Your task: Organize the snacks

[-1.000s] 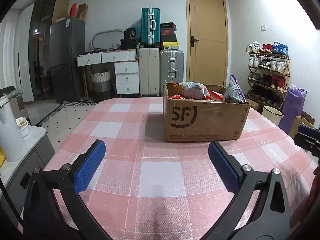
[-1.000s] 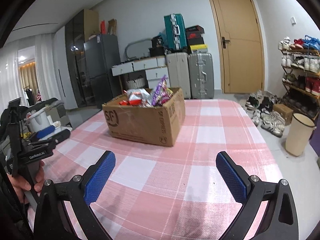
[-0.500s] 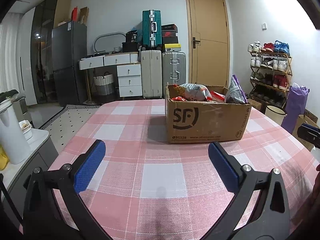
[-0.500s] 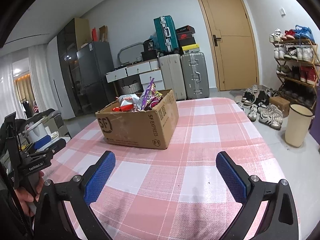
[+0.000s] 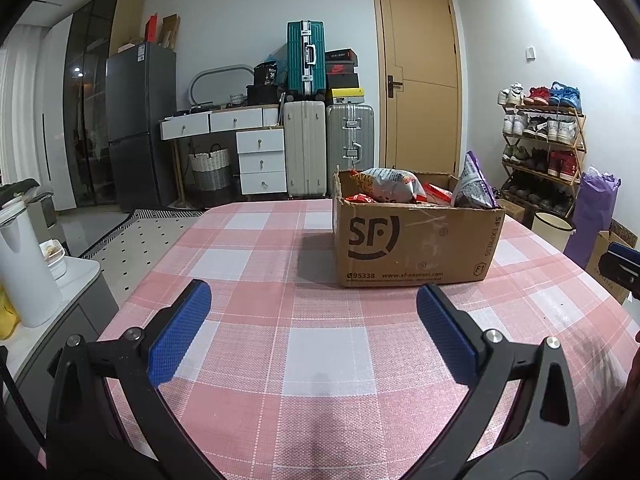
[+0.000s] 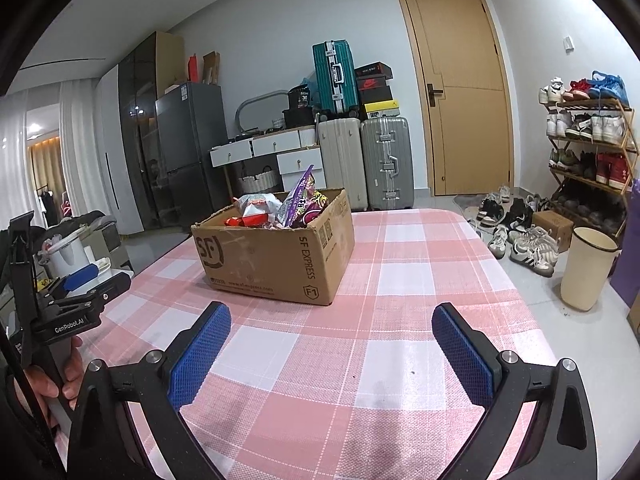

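Observation:
A brown SF Express cardboard box point(image 5: 416, 244) stands on the pink checked tablecloth point(image 5: 320, 344), far side of the table; it also shows in the right wrist view point(image 6: 276, 256). Snack bags stick out of it: a white and red bag point(image 5: 390, 188), a purple bag point(image 5: 474, 184), seen again in the right wrist view point(image 6: 302, 200). My left gripper point(image 5: 314, 312) is open and empty, short of the box. My right gripper point(image 6: 332, 332) is open and empty, to the right of the left gripper, which also shows in the right wrist view point(image 6: 86, 280).
Suitcases point(image 5: 308, 148), a white drawer desk point(image 5: 240, 136) and a dark fridge point(image 5: 136, 124) line the back wall beside a wooden door point(image 5: 420, 92). A shoe rack point(image 6: 588, 148), loose shoes point(image 6: 520, 240) and a cream bin point(image 6: 586, 268) stand right of the table.
Both grippers have tilted and shifted slightly, so the box sits a little differently in each view. Both stay open and empty. The box has not moved.

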{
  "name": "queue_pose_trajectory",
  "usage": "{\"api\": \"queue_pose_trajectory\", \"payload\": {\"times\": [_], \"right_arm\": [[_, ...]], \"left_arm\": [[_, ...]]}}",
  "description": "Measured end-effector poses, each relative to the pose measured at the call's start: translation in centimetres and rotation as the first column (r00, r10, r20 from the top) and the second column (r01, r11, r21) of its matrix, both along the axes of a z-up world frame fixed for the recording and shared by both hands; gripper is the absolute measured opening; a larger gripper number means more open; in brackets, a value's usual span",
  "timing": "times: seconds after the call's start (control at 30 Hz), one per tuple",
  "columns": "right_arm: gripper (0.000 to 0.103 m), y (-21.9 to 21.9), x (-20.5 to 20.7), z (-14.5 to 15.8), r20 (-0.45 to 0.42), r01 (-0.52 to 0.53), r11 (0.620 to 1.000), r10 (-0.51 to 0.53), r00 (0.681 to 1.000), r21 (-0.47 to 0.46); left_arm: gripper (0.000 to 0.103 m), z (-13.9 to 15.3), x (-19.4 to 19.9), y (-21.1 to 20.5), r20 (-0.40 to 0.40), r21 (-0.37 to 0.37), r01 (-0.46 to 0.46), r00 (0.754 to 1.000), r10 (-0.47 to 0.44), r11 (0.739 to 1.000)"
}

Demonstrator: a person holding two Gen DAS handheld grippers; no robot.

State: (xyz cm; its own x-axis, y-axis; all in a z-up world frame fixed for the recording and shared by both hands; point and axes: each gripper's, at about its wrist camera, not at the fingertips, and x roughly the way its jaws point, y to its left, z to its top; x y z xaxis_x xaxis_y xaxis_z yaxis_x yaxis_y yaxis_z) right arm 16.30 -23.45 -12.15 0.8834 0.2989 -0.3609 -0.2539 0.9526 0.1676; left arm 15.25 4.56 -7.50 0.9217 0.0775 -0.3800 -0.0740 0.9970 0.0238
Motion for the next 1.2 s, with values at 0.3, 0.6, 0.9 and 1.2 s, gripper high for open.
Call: {"api": "queue_pose_trajectory", "payload": {"times": [0.3,0.6,0.9,1.2], "right_arm": [[0.102,0.13,-0.13,0.08,0.009,-0.003,1.000,0.004,1.000,-0.005],[0.102,0.15,-0.14,0.08,0.009,-0.003,1.000,0.003,1.000,-0.007],[0.102,0.14,-0.14,0.11,0.009,-0.002,1.000,0.002,1.000,-0.006],[0.102,0.17,-0.15,0.10,0.012,-0.002,1.000,0.002,1.000,-0.007]], "left_arm": [[0.103,0.08,-0.21,0.16,0.000,-0.002,-0.002,1.000,0.002,1.000],[0.103,0.17,-0.18,0.18,0.005,-0.005,-0.005,1.000,0.005,1.000],[0.103,0.13,-0.24,0.16,0.008,-0.001,-0.002,1.000,0.002,1.000],[0.103,0.06,-0.14,0.15,0.008,0.001,0.000,1.000,0.000,1.000]]}}
